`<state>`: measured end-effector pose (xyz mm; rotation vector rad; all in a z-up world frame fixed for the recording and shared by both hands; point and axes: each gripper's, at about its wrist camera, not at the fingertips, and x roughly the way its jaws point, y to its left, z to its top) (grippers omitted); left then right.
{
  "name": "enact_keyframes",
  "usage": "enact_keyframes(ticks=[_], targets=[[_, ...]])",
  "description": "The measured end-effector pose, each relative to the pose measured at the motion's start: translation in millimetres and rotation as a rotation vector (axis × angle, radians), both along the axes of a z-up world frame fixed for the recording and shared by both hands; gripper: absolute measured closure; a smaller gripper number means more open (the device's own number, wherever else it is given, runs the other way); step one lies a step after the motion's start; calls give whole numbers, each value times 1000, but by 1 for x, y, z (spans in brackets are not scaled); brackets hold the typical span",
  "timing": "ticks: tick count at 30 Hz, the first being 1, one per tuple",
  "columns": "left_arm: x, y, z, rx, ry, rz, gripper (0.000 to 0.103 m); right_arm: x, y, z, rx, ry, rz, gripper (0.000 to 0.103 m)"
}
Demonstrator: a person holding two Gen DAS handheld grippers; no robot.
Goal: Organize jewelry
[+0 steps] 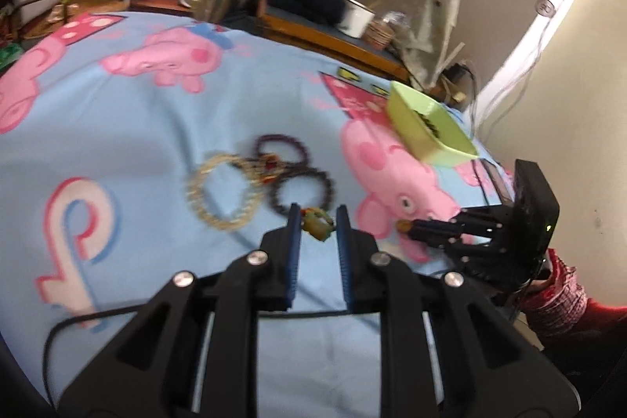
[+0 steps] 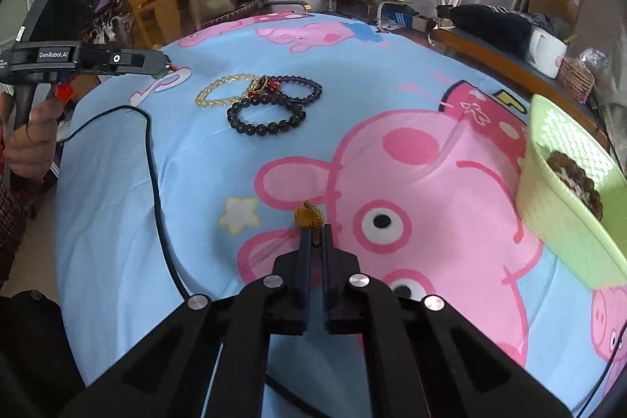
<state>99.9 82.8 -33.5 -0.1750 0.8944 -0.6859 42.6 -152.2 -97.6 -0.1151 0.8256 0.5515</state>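
In the left wrist view, a small green and amber pendant (image 1: 318, 222) is gripped between the narrowly parted blue pads of the left gripper (image 1: 318, 218), above the cartoon-printed blue bedsheet (image 1: 117, 128). Just beyond, a pile of bead bracelets (image 1: 258, 183) is seen; a green basket (image 1: 427, 124) is set further right.

In the right wrist view, the right gripper (image 2: 316, 230) is closed on an amber charm (image 2: 308, 215). A brown bracelet (image 2: 574, 179) is seen inside the basket (image 2: 564, 222).
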Motion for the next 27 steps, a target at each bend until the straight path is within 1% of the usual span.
enact_keyframes(ticks=[4, 6, 8, 11, 14, 18, 21, 25, 27], targets=[[9, -39, -1, -2, 24, -79, 86, -5, -22, 3, 50, 7, -48, 103], [13, -69, 5, 8, 20, -133, 86, -8, -38, 8, 82, -2, -85, 103], [17, -96, 12, 13, 7, -177, 86, -10, -60, 17, 116, -21, -137, 103], [26, -139, 25, 10, -8, -242, 86, -12, -90, 29, 135, -55, -212, 103], [37, -182, 38, 0, -11, -303, 86, -11, -131, 45, 170, -88, -310, 103], [48, -233, 49, 7, -30, -377, 86, -5, -171, 54, 185, -112, -410, 103], [58, -260, 45, 30, -17, -405, 86, 3, -192, 52, 180, -112, -465, 103], [74, -291, 27, 79, 25, -410, 86, 16, -209, 41, 171, -89, -493, 103], [84, -302, 14, 104, 62, -400, 86, 22, -211, 34, 168, -77, -502, 103]])
